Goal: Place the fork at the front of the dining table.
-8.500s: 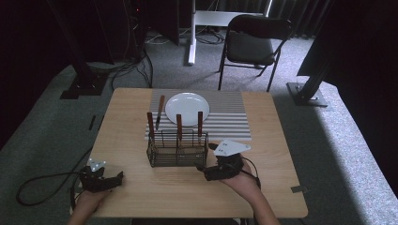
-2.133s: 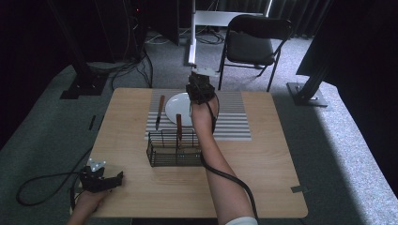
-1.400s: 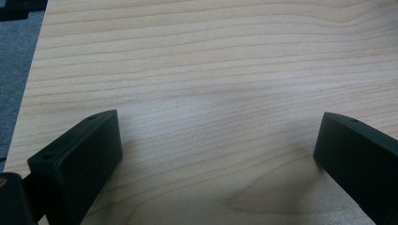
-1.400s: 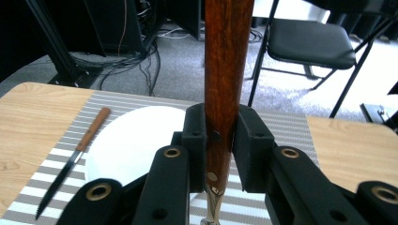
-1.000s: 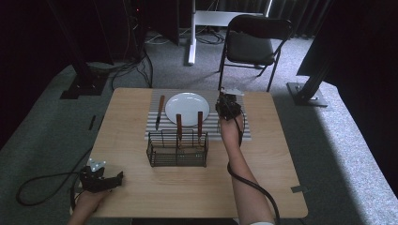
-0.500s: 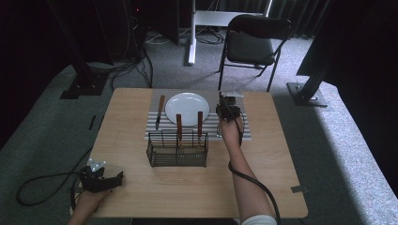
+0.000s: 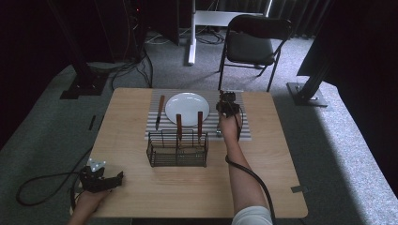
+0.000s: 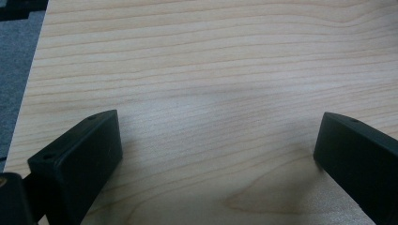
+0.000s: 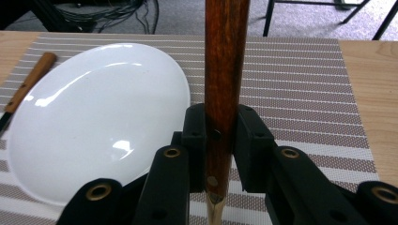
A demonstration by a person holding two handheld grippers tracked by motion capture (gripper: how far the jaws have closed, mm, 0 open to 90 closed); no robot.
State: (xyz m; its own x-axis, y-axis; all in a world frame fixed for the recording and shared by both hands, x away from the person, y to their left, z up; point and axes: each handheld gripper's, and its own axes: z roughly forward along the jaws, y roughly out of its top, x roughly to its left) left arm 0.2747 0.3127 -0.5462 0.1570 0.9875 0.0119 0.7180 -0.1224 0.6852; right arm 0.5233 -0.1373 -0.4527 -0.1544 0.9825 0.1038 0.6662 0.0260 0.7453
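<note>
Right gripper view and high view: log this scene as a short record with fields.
Surface: wooden table with a striped placemat at its far side
Plate: white plate on the placemat
Right gripper: shut on a wooden-handled utensil, over the placemat beside the plate
Left gripper: open, nothing between the jaws, low over bare wood at the table's near left corner
Caddy: wire caddy mid-table, two wooden-handled utensils standing in it
Knife: wooden-handled knife flat on the placemat, on the plate's other side
</note>
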